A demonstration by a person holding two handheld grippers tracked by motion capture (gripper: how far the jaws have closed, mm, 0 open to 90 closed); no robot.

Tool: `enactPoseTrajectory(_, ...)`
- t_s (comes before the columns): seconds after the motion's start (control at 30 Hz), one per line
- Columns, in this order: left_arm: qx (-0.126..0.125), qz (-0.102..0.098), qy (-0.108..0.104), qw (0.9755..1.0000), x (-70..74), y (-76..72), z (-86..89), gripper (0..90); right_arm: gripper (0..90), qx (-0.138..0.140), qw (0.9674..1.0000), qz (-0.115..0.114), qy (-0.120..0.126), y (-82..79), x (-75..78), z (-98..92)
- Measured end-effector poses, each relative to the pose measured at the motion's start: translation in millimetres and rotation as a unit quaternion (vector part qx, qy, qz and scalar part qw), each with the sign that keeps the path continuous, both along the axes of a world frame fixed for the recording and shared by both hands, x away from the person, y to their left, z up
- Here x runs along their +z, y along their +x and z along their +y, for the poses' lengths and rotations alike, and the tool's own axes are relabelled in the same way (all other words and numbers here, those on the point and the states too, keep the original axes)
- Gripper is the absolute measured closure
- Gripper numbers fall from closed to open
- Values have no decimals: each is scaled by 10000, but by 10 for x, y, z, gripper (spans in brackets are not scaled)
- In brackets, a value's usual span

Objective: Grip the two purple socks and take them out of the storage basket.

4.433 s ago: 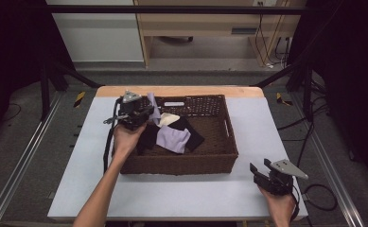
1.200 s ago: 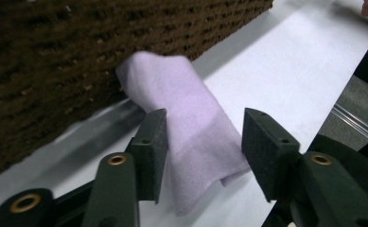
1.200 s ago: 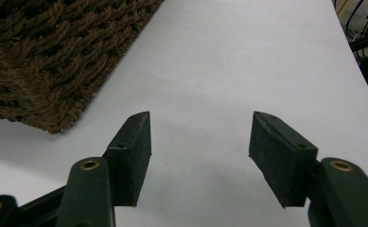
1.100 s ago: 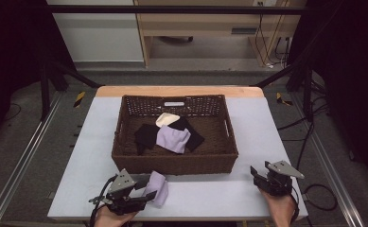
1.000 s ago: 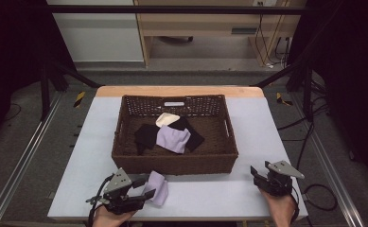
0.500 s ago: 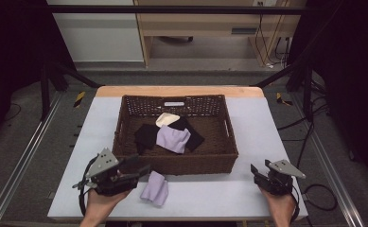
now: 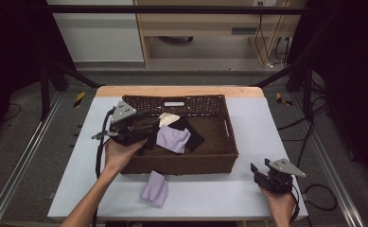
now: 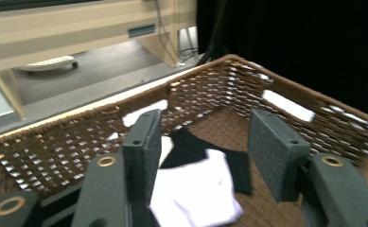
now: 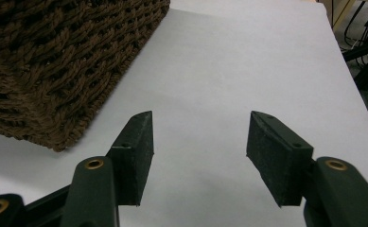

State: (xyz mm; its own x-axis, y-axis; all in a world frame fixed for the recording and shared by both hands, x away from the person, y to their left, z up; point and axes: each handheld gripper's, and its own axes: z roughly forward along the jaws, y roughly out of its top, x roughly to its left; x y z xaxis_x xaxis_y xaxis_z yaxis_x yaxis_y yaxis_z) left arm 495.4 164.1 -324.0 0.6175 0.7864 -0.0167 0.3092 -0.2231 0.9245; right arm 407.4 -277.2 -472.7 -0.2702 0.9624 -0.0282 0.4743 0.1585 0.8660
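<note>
- Left gripper (image 7: 146, 135): jaws spread, nothing between them, just been narrowing a little; it hangs over the left end of the basket (image 7: 219, 158), pointing into it
- Ahead of those jaws in the left gripper view: a white-looking cloth (image 8: 196, 189) on black cloth (image 8: 186, 144)
- High view: lilac cloth (image 7: 172, 138) in the basket lies on that black cloth, a cream piece (image 7: 168, 118) behind it
- Second lilac cloth (image 7: 155, 187) lies on the table (image 7: 210, 196), just in front of the basket, apart from both grippers
- Right gripper (image 7: 262, 171): jaws spread and empty, low over the table's right front corner, near the basket's corner
</note>
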Motion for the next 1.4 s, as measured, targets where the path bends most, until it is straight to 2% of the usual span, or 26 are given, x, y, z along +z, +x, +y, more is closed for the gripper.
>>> enactPoseTrajectory(0.07, 61, 79, -63, 9999, -28, 138, -35, 490, 420, 3, 10000, -3, 0, 1, -2, -1)
enactPoseTrajectory(0.13, 145, 73, -80, 9998, -51, 261, -72, 511, 420, 5, 10000, 22, 2, 6, -9, -1)
enactPoseTrajectory(0.23, 303, 34, 134, 9994, -106, 444, -138, 560, 420, 5, 10000, 22, -1, 13, -13, -1)
enactPoseTrajectory(0.3, 380, 68, 196, 9991, -176, 557, -173, 578, 420, 9, 10000, 30, 13, 15, -12, 0)
enactPoseTrajectory(0.37, 401, 239, 131, 9988, -252, 660, -196, 596, 420, 1, 10000, 33, 5, 14, -12, -1)
enactPoseTrajectory(0.43, 435, 351, 163, 9983, -330, 744, -226, 592, 420, 3, 10000, 28, 2, 17, -14, -5)
enactPoseTrajectory(0.5, 470, 554, 273, 9970, -413, 823, -253, 586, 420, -2, 10000, 22, -9, 26, -19, -6)
enactPoseTrajectory(0.53, 392, 729, 283, 9962, -461, 863, -264, 583, 420, -7, 10000, 31, -8, 28, -19, -5)
enactPoseTrajectory(0.6, 400, 976, 401, 9936, -554, 916, -299, 576, 420, -4, 10000, 46, -4, 29, -20, -2)
enactPoseTrajectory(0.7, 253, 1321, 629, 9889, -664, 979, -365, 557, 420, -2, 10000, 57, -25, 30, -21, -2)
enactPoseTrajectory(0.77, 239, 1411, 768, 9867, -695, 985, -394, 543, 420, -5, 10000, 50, -30, 29, -21, -3)
enactPoseTrajectory(0.9, 279, 1680, 1102, 9792, -783, 1020, -451, 536, 420, -2, 10000, 59, -27, 32, -23, 2)
enactPoseTrajectory(0.97, 302, 1694, 1252, 9771, -814, 1032, -475, 532, 420, 9, 10000, 48, -30, 27, -21, -2)
enactPoseTrajectory(1.0, 316, 1712, 1366, 9752, -832, 1035, -485, 530, 420, -5, 10000, 44, -16, 24, -20, -1)
enactPoseTrajectory(1.07, 312, 1730, 1451, 9737, -863, 1042, -494, 522, 420, -10, 10000, 43, -14, 24, -20, -4)
enactPoseTrajectory(1.1, 350, 1767, 1587, 9708, -884, 1049, -496, 516, 420, -10, 10000, 42, -14, 23, -20, -4)
enactPoseTrajectory(1.23, 354, 1961, 1640, 9661, -951, 1078, -506, 506, 420, 10, 10000, 61, -22, 23, -22, 5)
enactPoseTrajectory(1.33, 308, 2070, 1803, 9611, -995, 1080, -523, 490, 419, 9, 10000, 77, -26, 26, -25, 7)
enactPoseTrajectory(1.4, 321, 2115, 2009, 9560, -1029, 1079, -550, 467, 419, 11, 10000, 84, -24, 25, -24, 7)
